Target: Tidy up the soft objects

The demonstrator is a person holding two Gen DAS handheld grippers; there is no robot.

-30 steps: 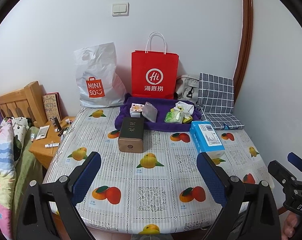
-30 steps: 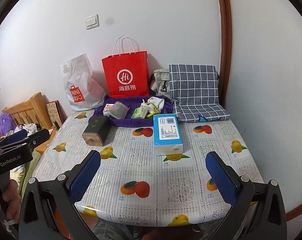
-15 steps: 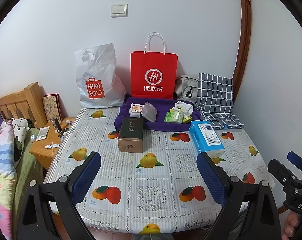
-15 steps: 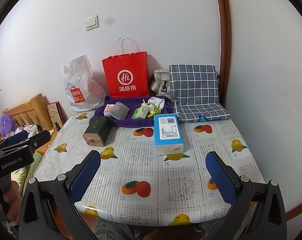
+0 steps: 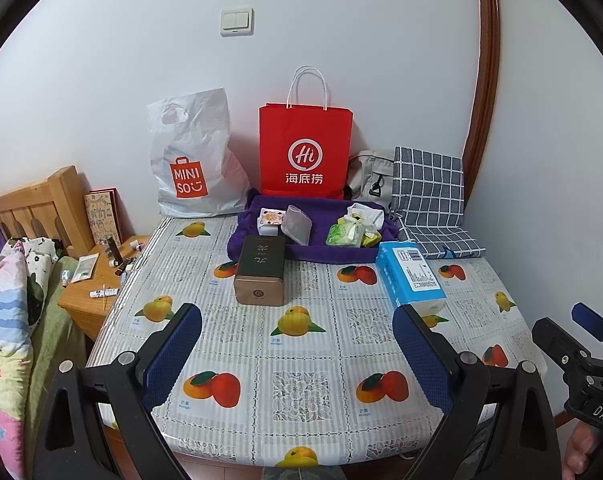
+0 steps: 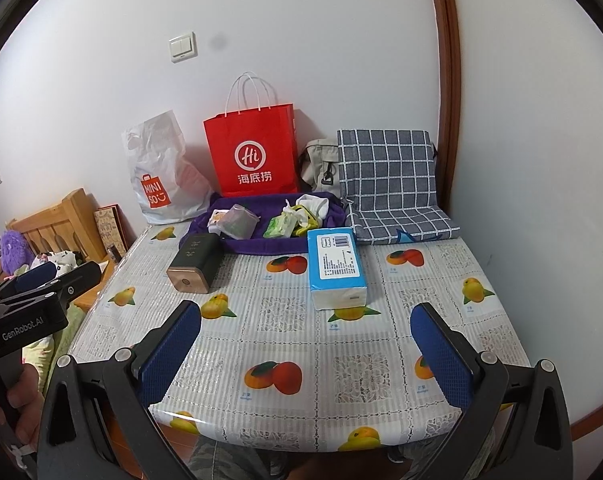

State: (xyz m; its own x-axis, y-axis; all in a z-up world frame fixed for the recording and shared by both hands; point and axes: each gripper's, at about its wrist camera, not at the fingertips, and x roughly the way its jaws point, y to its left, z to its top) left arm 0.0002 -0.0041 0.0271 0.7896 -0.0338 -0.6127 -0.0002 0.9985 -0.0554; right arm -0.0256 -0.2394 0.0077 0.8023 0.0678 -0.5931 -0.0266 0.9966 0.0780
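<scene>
A purple cloth tray [image 5: 333, 252] [image 6: 261, 246] lies at the back of the table holding green tissue packs [image 5: 343, 235] [image 6: 280, 227], a white sock [image 6: 313, 204], a grey pouch [image 5: 296, 225] and a small box [image 5: 270, 221]. A blue tissue pack [image 5: 410, 276] [image 6: 335, 266] lies right of centre. A dark tin box [image 5: 260, 270] [image 6: 195, 262] lies left of centre. My left gripper [image 5: 297, 354] is open and empty over the near table edge. My right gripper [image 6: 306, 354] is open and empty, level with it.
A red paper bag [image 5: 305, 156], a white MINISO bag [image 5: 189, 168], a grey bag [image 5: 371, 178] and a checked blue cushion [image 5: 429, 196] stand along the wall. A wooden nightstand [image 5: 89, 296] and bed [image 5: 5, 300] lie left. The fruit-print tablecloth [image 5: 301, 388] covers the table.
Both grippers have edged slightly; the view barely shifts. Nothing on the table has moved.
</scene>
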